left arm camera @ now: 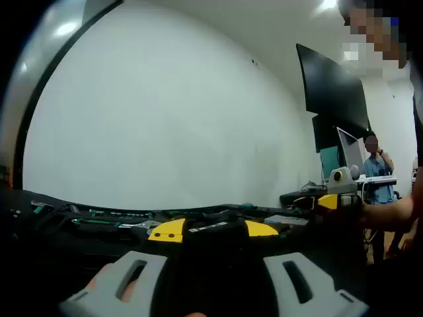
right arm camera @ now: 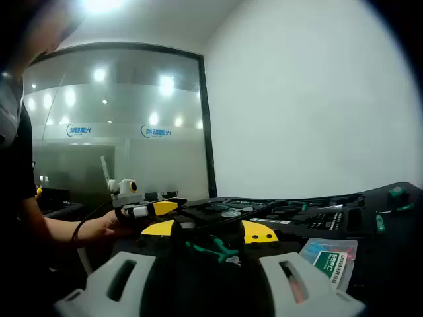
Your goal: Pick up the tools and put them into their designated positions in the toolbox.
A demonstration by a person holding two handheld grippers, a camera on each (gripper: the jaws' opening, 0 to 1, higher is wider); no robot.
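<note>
Room: white wall (left arm camera: 172, 119) fills the background in the left gripper view; in the right gripper view a frosted glass partition (right arm camera: 119, 145) with a dark frame stands beside the wall, with ceiling lights reflected in it.
Surface: black table (right arm camera: 396, 264), seen very low and nearly edge-on from both cameras.
Toolbox: black toolbox (left arm camera: 99, 221) lies open and flat on the table; green-handled tools (left arm camera: 92, 223) sit in its moulded slots, too small to name one by one.
Yellow parts: two yellow latches (left arm camera: 168, 230) on a black case edge, just in front of the left gripper's jaws; the same pair (right arm camera: 258, 231) shows before the right gripper's jaws.
Left gripper (left arm camera: 211, 284): grey jaws stand apart with nothing between them, low over the case edge. In the right gripper view it (right arm camera: 142, 210) appears at the left, held level by a hand (right arm camera: 106, 228) with a dark band on the wrist.
Right gripper (right arm camera: 208, 284): grey jaws apart, nothing clamped; a small green tool (right arm camera: 215, 249) lies just ahead of the jaws, and I cannot tell if it touches them.
Packet: green and white packet (right arm camera: 330, 259) lies flat just right of the right jaw.
Background: dark monitor (left arm camera: 330, 92) hangs on the wall, and a person in a blue shirt (left arm camera: 378, 165) is behind it at a desk.
</note>
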